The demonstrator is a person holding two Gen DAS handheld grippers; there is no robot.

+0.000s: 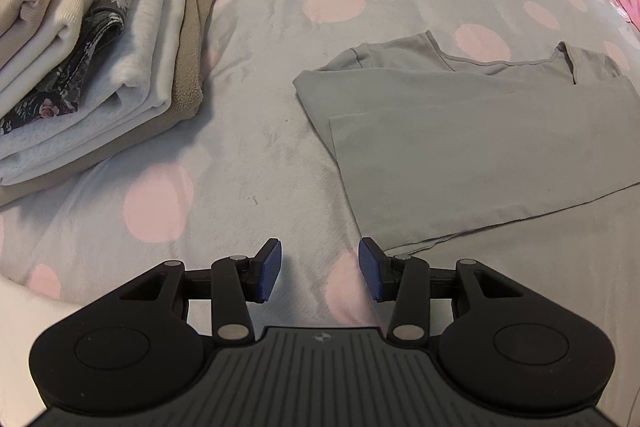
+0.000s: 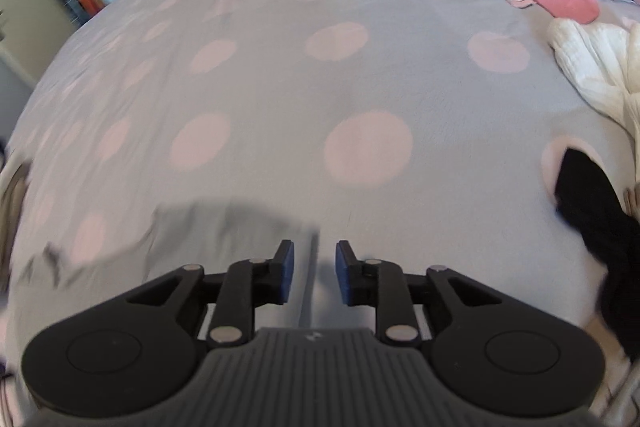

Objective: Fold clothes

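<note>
A bed (image 1: pixel 280 75) spread with a grey, pink-dotted cover is seen; the grey shirt (image 1: pixel 460 135) lies half-folded on it beside a folded stack (image 1: pixel 100 47). Both the left claw (image 1: pixel 320 273) and right claw (image 2: pixel 314 273) are released.

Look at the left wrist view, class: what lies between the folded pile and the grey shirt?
Only bare bedcover, grey with pink dots, separates the folded pile from the grey shirt; nothing else lies there.

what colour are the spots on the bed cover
Pale pink spots on a light grey bed cover, clearest in the left wrist view.
</note>
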